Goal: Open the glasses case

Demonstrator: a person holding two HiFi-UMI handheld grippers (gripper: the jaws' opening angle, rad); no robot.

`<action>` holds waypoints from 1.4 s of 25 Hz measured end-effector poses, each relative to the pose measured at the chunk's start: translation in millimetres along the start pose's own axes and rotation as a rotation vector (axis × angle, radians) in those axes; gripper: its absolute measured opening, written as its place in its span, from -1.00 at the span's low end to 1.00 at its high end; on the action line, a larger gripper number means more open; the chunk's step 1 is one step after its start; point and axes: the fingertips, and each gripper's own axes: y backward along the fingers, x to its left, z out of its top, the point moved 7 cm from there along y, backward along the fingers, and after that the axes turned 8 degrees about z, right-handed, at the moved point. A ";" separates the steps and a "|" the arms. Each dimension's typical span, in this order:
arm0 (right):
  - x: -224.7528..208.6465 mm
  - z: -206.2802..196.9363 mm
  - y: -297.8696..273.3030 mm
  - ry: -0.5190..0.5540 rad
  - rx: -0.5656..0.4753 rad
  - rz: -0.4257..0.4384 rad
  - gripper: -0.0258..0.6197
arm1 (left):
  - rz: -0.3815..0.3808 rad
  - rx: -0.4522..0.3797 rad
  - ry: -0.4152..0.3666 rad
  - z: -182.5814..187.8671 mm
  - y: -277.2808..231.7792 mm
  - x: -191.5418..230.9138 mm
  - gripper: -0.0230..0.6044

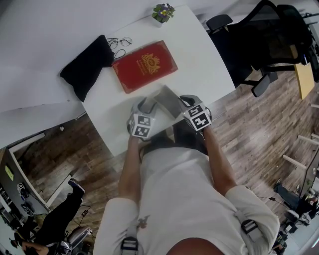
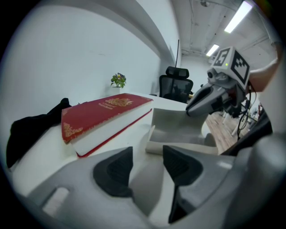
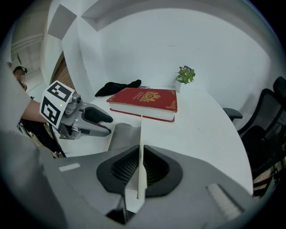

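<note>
While the left gripper (image 2: 147,154) gapes beside the glasses case (image 2: 178,123), the right gripper (image 3: 140,153) pinches its raised flap (image 3: 141,127).

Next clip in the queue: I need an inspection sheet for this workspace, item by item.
surface: white table, with its things on the left and near parts.
job's things: grey glasses case at the near edge, its flap raised.
clutter: red book; black cloth; eyeglasses beside the cloth; small potted plant at the far edge.
grippers: right gripper shut on the flap, seen edge-on between its pads; left gripper has its jaws apart, with the case's near end just ahead of them and not gripped.
cables: nothing seen on the table.
surroundings: black office chair; wood floor; another person at lower left.
</note>
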 end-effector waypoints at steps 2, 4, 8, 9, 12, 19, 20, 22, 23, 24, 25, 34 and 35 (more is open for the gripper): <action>0.8 -0.3 1.0 -0.006 0.007 -0.002 -0.83 | 0.001 0.004 0.007 -0.9 1.1 0.4 -0.26; 0.6 0.0 2.0 -0.015 0.000 -0.009 -0.82 | 0.006 -0.002 0.012 1.5 3.3 1.4 -0.26; 2.4 7.3 7.1 -0.005 -0.050 -0.026 -0.66 | 0.023 -0.041 0.009 11.0 10.4 3.3 -0.26; 3.3 10.9 9.0 0.001 -0.069 -0.032 -0.63 | 0.026 -0.050 0.008 12.3 12.0 3.6 -0.26; 6.4 14.9 13.5 -0.002 -0.095 -0.044 -0.57 | 0.032 -0.085 0.004 20.0 17.2 4.1 -0.26; 10.8 27.0 30.6 0.006 -0.202 -0.108 -0.42 | 0.051 -0.154 0.005 42.3 34.4 5.9 -0.28; 11.8 29.0 34.0 0.006 -0.219 -0.119 -0.40 | 0.056 -0.161 0.007 46.4 38.0 6.6 -0.28; 14.5 33.2 41.3 0.003 -0.266 -0.134 -0.34 | 0.066 -0.184 0.011 55.8 46.0 7.6 -0.28; 16.5 35.6 44.8 0.003 -0.295 -0.138 -0.32 | 0.071 -0.198 0.011 59.8 49.9 8.0 -0.29; 18.7 37.9 48.2 0.005 -0.323 -0.141 -0.28 | 0.075 -0.211 0.012 63.5 53.7 8.2 -0.29; 21.2 39.7 51.6 0.007 -0.346 -0.146 -0.24 | 0.078 -0.225 0.012 67.0 57.5 8.0 -0.30; 35.3 43.5 73.0 0.019 -0.418 -0.223 -0.16 | 0.093 -0.315 0.006 89.4 86.4 6.7 -0.31; 36.5 43.0 74.4 0.017 -0.418 -0.223 -0.16 | 0.094 -0.320 0.005 90.5 88.9 6.5 -0.31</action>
